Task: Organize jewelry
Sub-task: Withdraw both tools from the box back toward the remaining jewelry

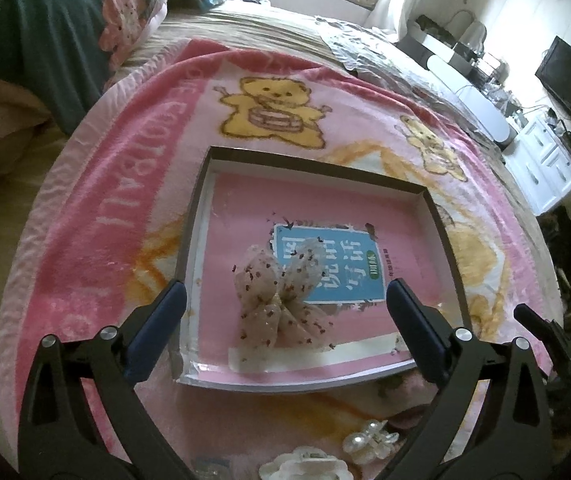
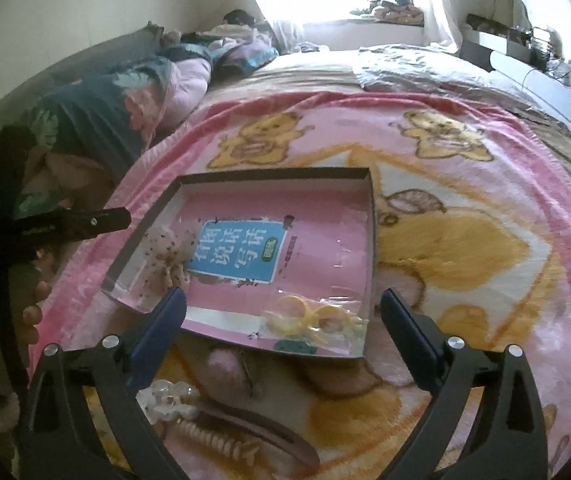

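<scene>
A shallow box [image 1: 201,184] with a pink and blue printed floor lies on the pink bear blanket. A sheer speckled bow [image 1: 281,296] lies inside it, between the fingers of my open, empty left gripper [image 1: 285,304]. In the right wrist view the same box [image 2: 369,216] holds the bow [image 2: 165,256] at its left and a clear bag of yellow rings [image 2: 313,318] at its near right corner. My right gripper [image 2: 283,312] is open and empty just above that bag.
Loose pieces lie on the blanket [image 1: 125,184] in front of the box: pearl clips [image 1: 369,440], a white flower piece [image 1: 305,468], a pearl hair claw [image 2: 173,400] and a pink oval clip [image 2: 225,368]. Folded quilts [image 2: 97,112] lie at the left.
</scene>
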